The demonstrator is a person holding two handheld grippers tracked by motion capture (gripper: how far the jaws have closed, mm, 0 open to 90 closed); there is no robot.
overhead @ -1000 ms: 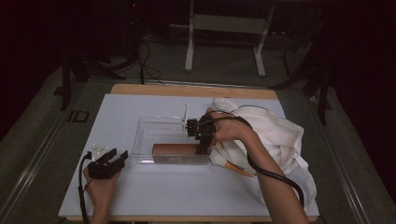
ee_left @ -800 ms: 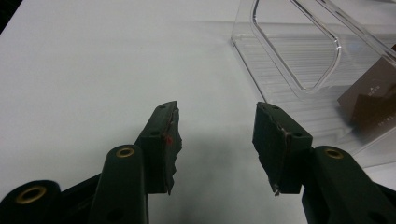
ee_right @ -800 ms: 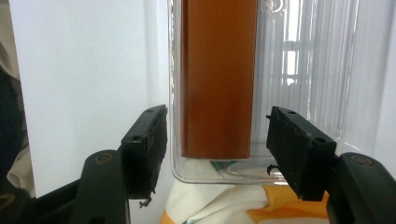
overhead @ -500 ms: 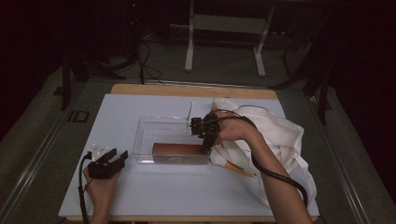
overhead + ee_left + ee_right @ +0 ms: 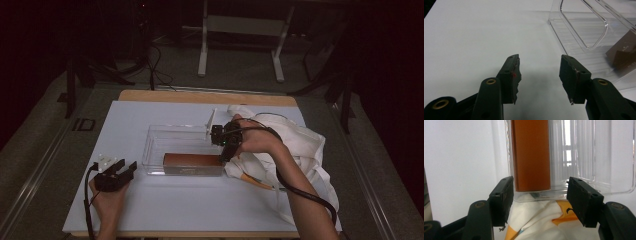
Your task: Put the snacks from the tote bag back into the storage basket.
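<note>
1. High view: a clear plastic bin (image 5: 165, 145) sits mid-surface (image 5: 165, 210), and one brown box (image 5: 192, 160) lies flat inside along its near wall.
2. The right tool (image 5: 225, 152) hangs at the bin's right end, just above the box's end.
3. Right gripper view: the right tool (image 5: 539, 195) is released, its jaws standing either side of the end of the orange-brown box (image 5: 531, 155), not pressing it; the bin wall (image 5: 599, 157) runs on past, and the rest of the bin shows bare ribbed floor.
4. A white cloth bag (image 5: 300, 150) lies crumpled beside the bin, touching its right end.
5. The left tool (image 5: 117, 172) rests on the surface near the bin's left corner, released, with nothing between its jaws (image 5: 539, 75).
</note>
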